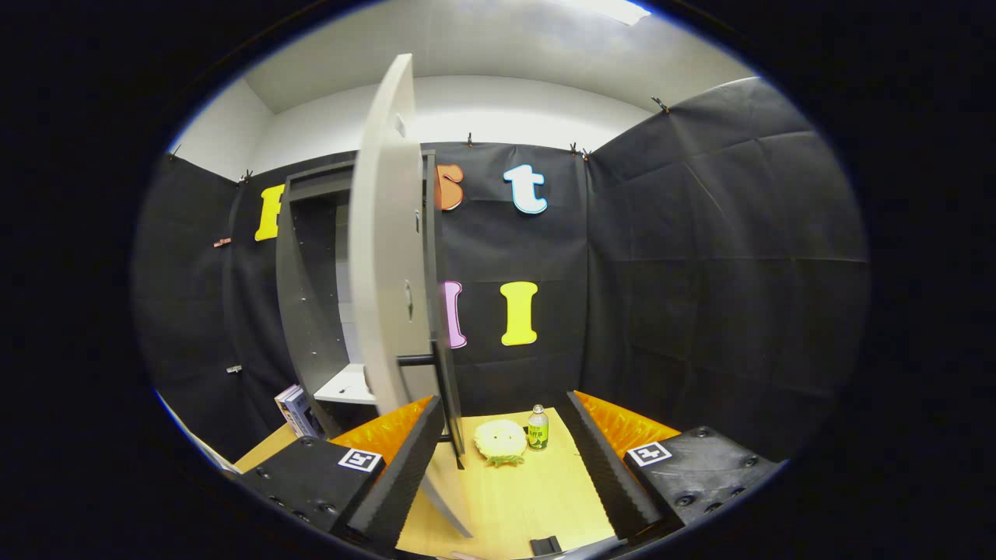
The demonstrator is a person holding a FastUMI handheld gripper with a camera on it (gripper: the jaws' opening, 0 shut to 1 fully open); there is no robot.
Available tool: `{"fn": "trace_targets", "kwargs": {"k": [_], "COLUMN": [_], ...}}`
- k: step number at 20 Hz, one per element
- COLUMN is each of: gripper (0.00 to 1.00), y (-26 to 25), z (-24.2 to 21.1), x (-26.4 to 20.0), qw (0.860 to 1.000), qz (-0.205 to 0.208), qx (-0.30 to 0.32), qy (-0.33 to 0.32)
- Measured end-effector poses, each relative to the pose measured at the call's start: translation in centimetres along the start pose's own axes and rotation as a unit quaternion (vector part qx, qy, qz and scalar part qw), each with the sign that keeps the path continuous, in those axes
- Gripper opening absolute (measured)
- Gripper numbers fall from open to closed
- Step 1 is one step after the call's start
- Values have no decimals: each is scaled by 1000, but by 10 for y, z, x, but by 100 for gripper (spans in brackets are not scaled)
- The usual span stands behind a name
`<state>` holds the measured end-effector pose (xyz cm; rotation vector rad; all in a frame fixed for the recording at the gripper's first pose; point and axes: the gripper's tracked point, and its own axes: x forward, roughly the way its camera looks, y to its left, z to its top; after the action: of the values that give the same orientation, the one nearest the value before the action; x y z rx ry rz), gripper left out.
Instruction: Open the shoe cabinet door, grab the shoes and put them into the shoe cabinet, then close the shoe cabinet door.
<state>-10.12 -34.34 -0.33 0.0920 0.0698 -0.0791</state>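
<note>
Pale wooden tabletop runs forward between the gripper fingers; on it I count one round yellow-green plush toy, one small green-labelled bottle standing upright just beside the toy, and one small dark block lying near the table's closest edge; no pair of shoes can be made out among these. One tall dark grey shoe cabinet stands beyond the left finger, against the booth's black cloth wall; its one light beige door is swung wide open and seen nearly edge-on, its lower edge reaching down beside the left finger (whether door and finger touch, I cannot tell); one dark bar handle juts from the door's side. Inside the cabinet one white shelf shows, with bare room above it; a small stack of books leans at the cabinet's foot on its left side. Two fingers are spread wide apart and grip nothing; the toy and the bottle sit in the gap beyond their tips, well clear of both. Right of the door the tabletop lies free up to the cloth wall; the door's edge cuts the way to the cabinet opening from the fingers' side.
</note>
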Motion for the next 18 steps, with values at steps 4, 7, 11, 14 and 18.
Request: {"fn": "trace_targets", "kwargs": {"k": [4, 7, 11, 14, 18], "gripper": [98, 98, 97, 97, 97], "y": [-4, -1, 4, 7, 36], "z": [-14, -15, -13, -15, -17], "x": [35, 42, 44, 44, 39], "qw": [998, 996, 997, 997, 997], "qz": [41, 72, 73, 64, 72], "qx": [21, 24, 11, 17, 11], "qy": [32, 40, 33, 37, 39]}}
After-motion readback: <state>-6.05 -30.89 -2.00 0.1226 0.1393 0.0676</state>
